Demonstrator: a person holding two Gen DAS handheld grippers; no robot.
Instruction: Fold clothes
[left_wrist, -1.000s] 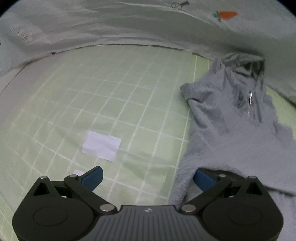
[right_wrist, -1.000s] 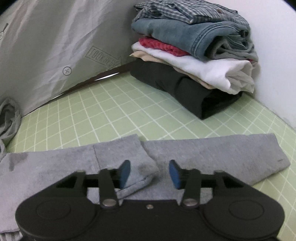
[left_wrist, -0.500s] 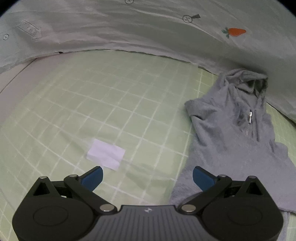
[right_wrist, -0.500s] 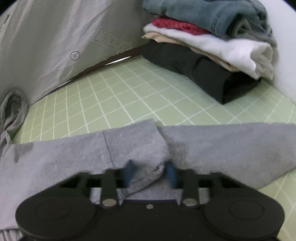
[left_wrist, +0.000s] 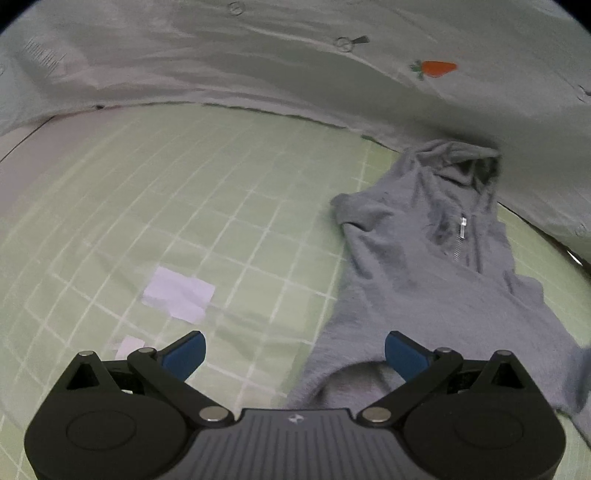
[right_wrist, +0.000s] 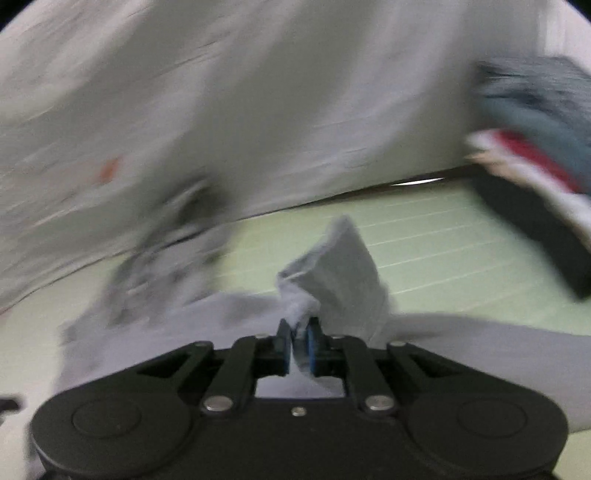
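With the right gripper (right_wrist: 298, 341) pinching a sleeve cuff (right_wrist: 336, 273) of the grey zip hoodie (left_wrist: 436, 266) spread on the green grid mat (left_wrist: 207, 206), carry it smoothly across the body while the spread-fingered left gripper (left_wrist: 293, 350) pins the hem.

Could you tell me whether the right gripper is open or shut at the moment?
Shut: the right gripper has its blue pads pinching a bunch of the grey hoodie.
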